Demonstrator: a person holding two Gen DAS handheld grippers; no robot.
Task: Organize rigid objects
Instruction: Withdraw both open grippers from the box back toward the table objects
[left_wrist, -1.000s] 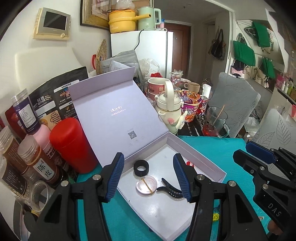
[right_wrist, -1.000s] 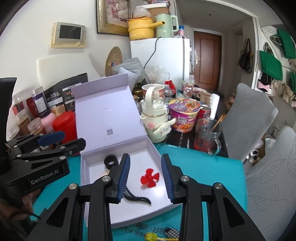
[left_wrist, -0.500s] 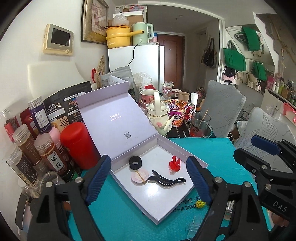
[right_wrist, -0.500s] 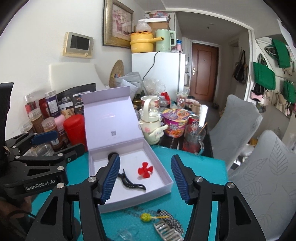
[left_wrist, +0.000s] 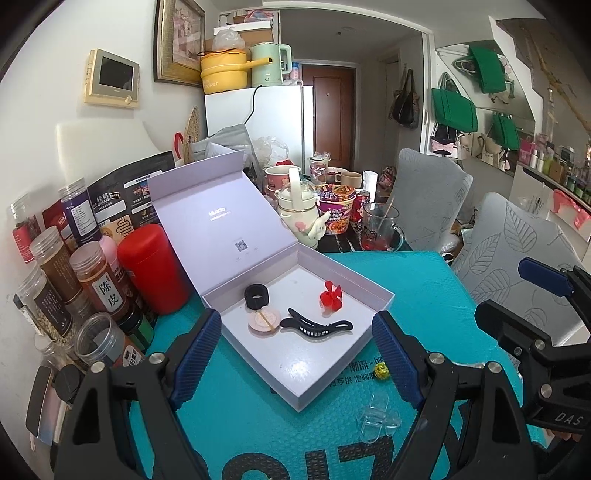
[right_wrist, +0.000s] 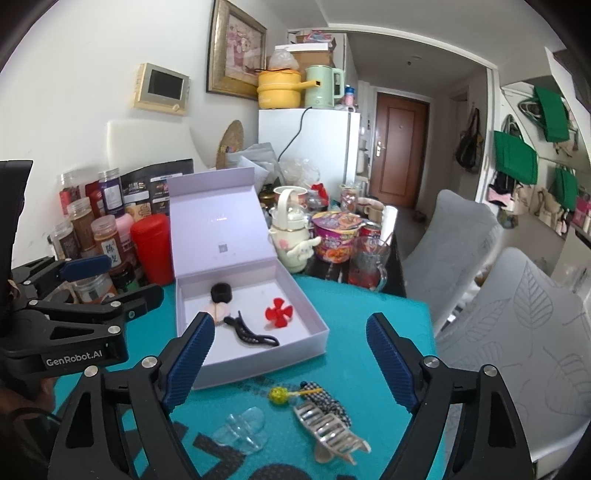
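Both wrist cameras look obliquely down, from near, sharing the open box.

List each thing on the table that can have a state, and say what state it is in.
Lilac cardboard gift box: lid open, upright.
Black plastic hair claw: lying in the box.
Red flower-shaped clip: in the box.
Clear plastic hair clip: outside, on the teal mat.
Left gripper: fingers open, empty.
Right gripper: fingers just opened, empty.
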